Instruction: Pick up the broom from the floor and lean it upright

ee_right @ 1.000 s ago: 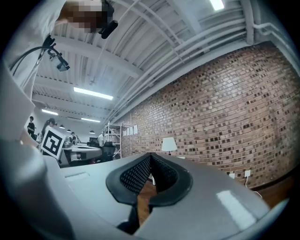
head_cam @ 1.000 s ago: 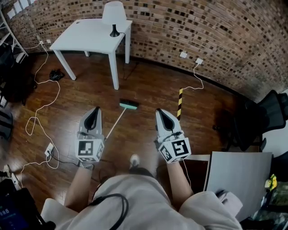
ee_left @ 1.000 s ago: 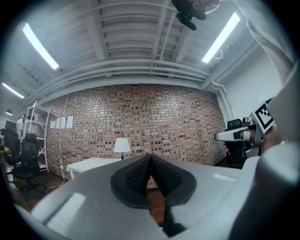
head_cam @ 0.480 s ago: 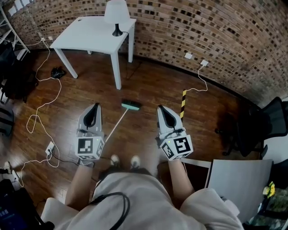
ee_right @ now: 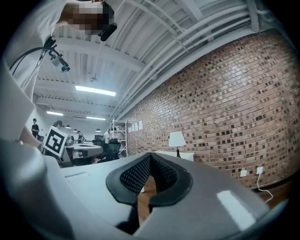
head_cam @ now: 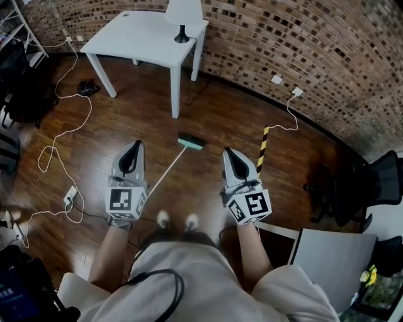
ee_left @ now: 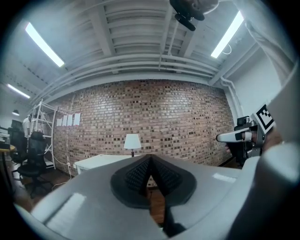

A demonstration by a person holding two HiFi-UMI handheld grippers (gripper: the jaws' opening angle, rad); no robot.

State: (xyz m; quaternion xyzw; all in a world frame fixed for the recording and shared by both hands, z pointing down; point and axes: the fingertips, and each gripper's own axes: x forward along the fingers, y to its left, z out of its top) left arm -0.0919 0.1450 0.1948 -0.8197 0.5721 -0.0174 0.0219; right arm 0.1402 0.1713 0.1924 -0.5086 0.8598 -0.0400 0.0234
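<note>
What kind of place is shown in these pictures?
Probably an office or lab workspace: a brick wall, a white table with a lamp, an office chair and strip lights overhead.

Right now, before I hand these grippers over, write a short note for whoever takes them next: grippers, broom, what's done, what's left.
Left gripper: shut, empty.
Right gripper: shut, empty.
Broom: lying flat on the wood floor, between the two grippers in the head view. Its green head points toward the white table and its handle end is near the person's feet. Neither gripper touches it.
Done: nothing yet.
Left: open a gripper, take the handle, lift the broom and lean it upright, probably against the brick wall or the table.
</note>
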